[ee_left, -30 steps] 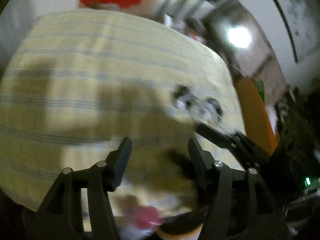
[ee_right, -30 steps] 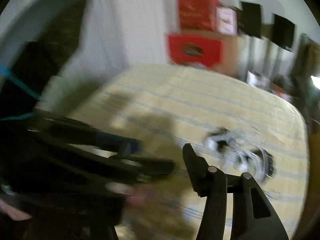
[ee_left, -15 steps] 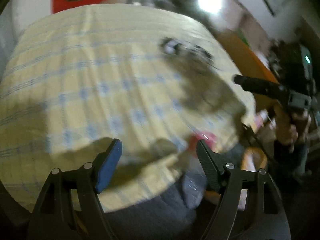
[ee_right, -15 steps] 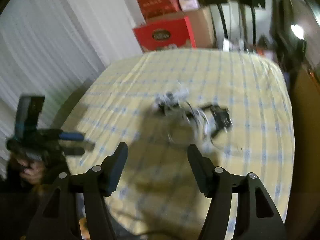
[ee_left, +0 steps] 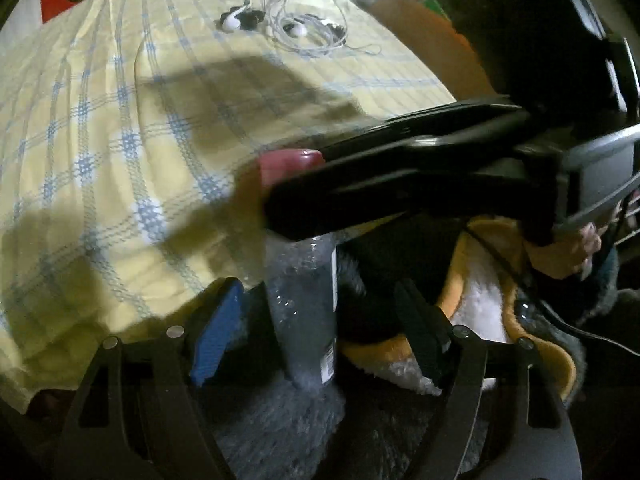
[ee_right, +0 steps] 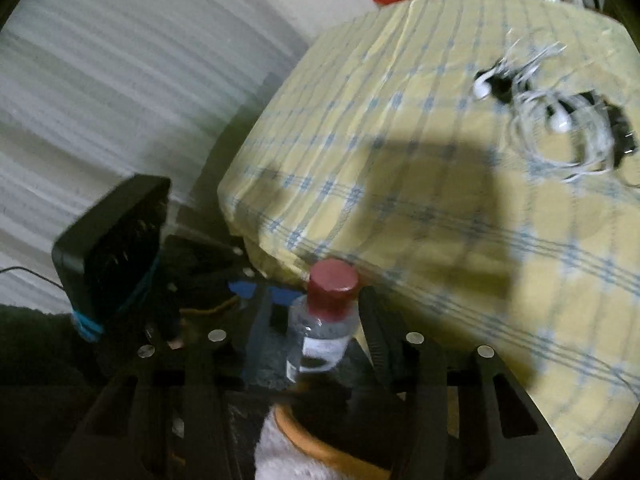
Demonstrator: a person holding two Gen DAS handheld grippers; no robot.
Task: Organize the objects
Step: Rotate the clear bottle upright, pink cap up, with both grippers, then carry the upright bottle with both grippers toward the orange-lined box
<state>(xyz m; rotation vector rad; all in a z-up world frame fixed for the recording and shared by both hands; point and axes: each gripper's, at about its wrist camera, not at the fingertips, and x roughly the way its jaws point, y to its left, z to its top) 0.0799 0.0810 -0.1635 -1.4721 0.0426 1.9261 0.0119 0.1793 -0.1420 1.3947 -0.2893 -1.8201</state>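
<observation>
**A:** What changed on the bench (ee_right: 440, 240), biggest thing first?

**B:** Half a second earlier I had both cameras looking across its yellow checked cloth. Since then I brought both tools down to its near edge, so the cloth filled only the upper part of each view. The wide middle of the bench was bare and in shadow.

**A:** And the tools?

**B:** The left gripper (ee_left: 316, 320) and the right gripper (ee_right: 316, 312) had been well apart. They had since met at one spot, with the right one crossing close in front of the left camera. Both sets of fingers were closing. I saw no pad pressing yet, so neither held anything.

**A:** Where was the thing to tidy?

**B:** The clear bottle (ee_right: 320, 332) stood upright between both pairs of fingers. It was off the bench, just beside the cloth's hanging edge, on grey fuzzy fabric (ee_left: 280, 420). An orange and white plush (ee_left: 480, 300) lay close on one side. I judged the pick-up about to begin, in a tight spot.

**A:** Anything smaller?

**B:** White earphones (ee_right: 560, 120) lay tangled at the far side, well away. The bottle's red cap (ee_right: 332, 280) rose just above the fingers.
</observation>
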